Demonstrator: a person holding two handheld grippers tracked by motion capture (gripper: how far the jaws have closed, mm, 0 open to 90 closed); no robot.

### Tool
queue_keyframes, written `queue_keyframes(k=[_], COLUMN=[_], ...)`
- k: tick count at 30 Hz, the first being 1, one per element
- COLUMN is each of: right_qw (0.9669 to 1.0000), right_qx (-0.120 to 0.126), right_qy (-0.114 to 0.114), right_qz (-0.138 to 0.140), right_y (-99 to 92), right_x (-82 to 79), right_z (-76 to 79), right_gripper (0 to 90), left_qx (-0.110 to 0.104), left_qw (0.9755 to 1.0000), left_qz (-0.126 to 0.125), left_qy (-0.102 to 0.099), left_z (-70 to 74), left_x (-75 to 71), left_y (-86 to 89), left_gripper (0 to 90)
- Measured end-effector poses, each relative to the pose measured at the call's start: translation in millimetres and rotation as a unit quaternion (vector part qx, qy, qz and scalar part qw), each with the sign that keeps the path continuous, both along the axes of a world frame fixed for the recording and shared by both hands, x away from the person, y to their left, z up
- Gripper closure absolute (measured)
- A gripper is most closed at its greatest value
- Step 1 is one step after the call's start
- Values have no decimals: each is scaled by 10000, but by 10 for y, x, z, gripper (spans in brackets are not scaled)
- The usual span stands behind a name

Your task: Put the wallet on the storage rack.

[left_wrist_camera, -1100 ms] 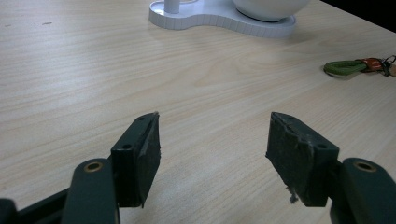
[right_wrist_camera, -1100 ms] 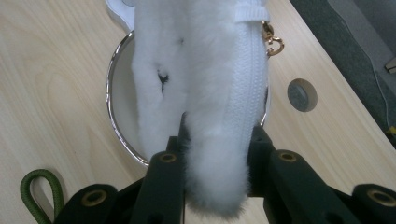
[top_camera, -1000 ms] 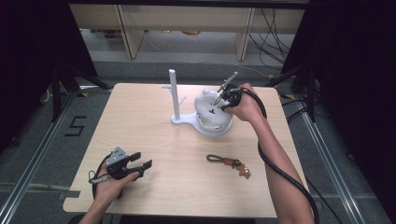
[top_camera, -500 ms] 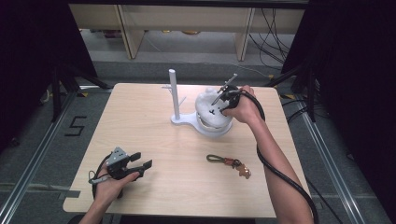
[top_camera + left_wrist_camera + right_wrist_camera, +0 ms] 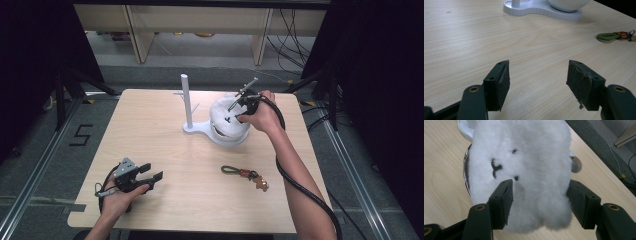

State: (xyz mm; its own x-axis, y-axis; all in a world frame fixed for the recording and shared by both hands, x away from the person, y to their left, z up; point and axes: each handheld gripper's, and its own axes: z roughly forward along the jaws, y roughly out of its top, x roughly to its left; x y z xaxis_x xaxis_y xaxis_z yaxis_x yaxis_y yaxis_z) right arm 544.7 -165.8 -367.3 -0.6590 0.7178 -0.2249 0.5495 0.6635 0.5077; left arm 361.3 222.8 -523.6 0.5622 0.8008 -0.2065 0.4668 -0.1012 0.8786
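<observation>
The white plush toy [image 5: 229, 116] sits draped over the round cup of the white stand [image 5: 197, 129], face out, at the table's [image 5: 150, 150] far middle. The right gripper [image 5: 540, 202] straddles its lower edge; its jaws have just been opening and now stand wide, fur between them but unpinched, so the toy appears released. Nearer than the stand lies a green-looped keychain [image 5: 245, 174], well apart. The left gripper [image 5: 537, 82] rests open toward the near-left corner, bare wood around it.

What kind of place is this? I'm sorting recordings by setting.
Probably a lab recording station: a bare wooden table ringed by dark curtains, loose cables behind it, and floor tape marked 5.
</observation>
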Motion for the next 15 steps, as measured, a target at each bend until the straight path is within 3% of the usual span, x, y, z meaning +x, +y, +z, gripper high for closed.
queue_keyframes(k=[15], right_qw=[9995], right_qx=[258], right_qy=[-149], right_qz=[-132], right_y=[-134], right_x=[-150], right_z=[143], right_gripper=[369], left_qx=[-2], left_qw=[10000], left_qz=[7], left_qy=[1], left_z=[5], left_x=[-7], left_y=[-20], left_gripper=[340])
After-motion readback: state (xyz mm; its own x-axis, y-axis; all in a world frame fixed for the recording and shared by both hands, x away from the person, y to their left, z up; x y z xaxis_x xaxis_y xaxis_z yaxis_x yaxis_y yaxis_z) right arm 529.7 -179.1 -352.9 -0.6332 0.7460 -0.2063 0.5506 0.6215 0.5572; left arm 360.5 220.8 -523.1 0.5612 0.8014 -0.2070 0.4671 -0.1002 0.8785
